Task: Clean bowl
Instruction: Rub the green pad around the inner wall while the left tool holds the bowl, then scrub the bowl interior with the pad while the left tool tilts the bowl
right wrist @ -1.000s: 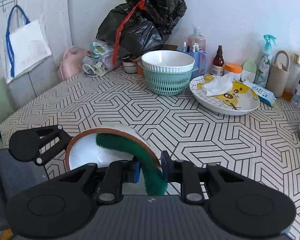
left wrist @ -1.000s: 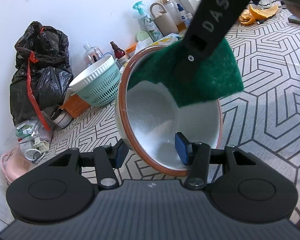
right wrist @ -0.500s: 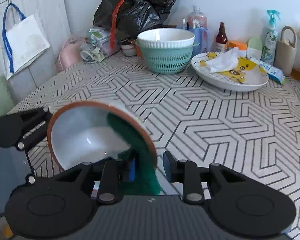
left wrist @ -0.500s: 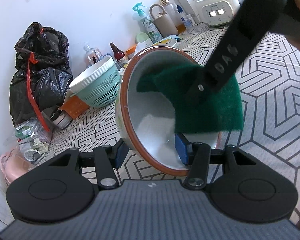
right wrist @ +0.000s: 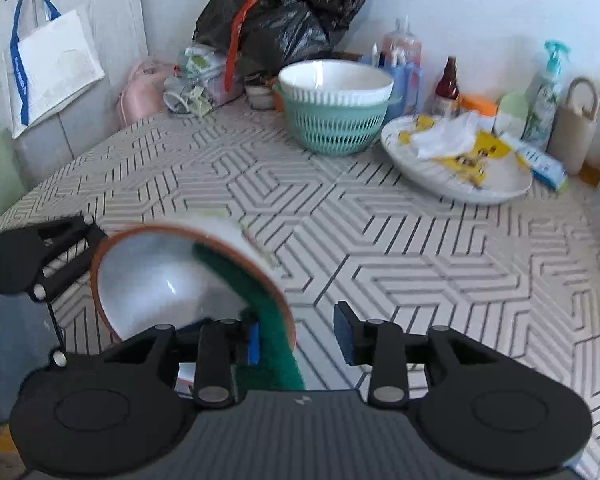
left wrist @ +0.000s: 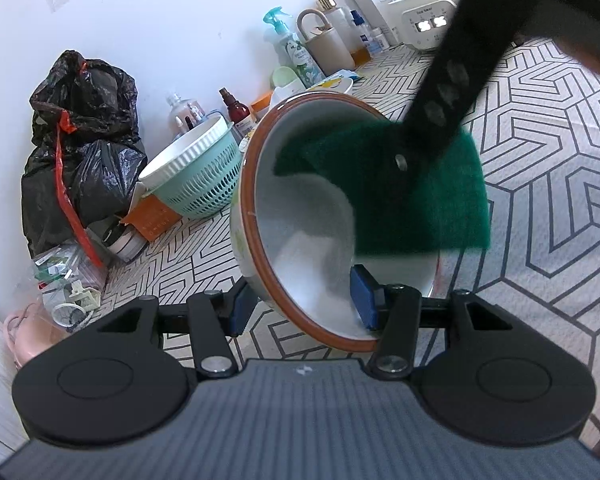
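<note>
Green scouring pad (left wrist: 416,196), draped over the rim of the tilted bowl (left wrist: 300,248) clenched above the tabletop (right wrist: 400,232) by the left tongs (left wrist: 304,300), is best pressed flat and swept round, though right tongs (right wrist: 296,340) appear released.

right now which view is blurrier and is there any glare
Right wrist view is blurrier: the bowl rim and the plate smear from motion, with a small glint inside the bowl. Left wrist view is sharper on the bowl and sponge; only the arm crossing the top is blurred, and the appliance lights glow bright.
</note>
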Demonstrator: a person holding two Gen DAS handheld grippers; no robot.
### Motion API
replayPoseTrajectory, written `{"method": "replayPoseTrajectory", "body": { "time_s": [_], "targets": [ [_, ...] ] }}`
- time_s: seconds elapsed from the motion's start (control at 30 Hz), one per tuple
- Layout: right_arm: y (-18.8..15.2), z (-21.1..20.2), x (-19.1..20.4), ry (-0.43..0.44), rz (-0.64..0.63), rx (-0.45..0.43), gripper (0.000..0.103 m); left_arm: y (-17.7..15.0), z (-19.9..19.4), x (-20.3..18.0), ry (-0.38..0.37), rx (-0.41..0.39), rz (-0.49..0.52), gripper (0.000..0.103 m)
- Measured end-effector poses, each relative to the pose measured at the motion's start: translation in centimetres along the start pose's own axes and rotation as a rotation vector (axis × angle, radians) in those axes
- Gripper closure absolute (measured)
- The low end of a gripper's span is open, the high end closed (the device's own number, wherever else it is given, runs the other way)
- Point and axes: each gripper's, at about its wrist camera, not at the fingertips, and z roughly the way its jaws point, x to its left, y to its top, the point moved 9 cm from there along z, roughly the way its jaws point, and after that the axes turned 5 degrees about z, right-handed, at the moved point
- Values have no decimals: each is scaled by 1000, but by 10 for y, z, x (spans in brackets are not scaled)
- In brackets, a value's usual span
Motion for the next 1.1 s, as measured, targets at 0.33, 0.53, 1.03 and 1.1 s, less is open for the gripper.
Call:
{"method": "replayPoseTrajectory", "body": {
  "time_s": [0.33, 0.53, 1.03, 1.1],
  "targets": [
    [8, -16, 16, 24, -16, -54, 78, 7, 8, 8, -5, 13, -9, 53],
    [8, -16, 17, 33, 13, -73, 79, 7, 10, 12, -2, 14, -19, 53],
    [-1, 7, -4, 120, 152, -7, 82, 4, 13, 13, 7, 14, 6, 53],
    [4, 1, 2, 85, 112, -21, 82, 4, 13, 13, 5, 16, 14, 53]
  ]
}}
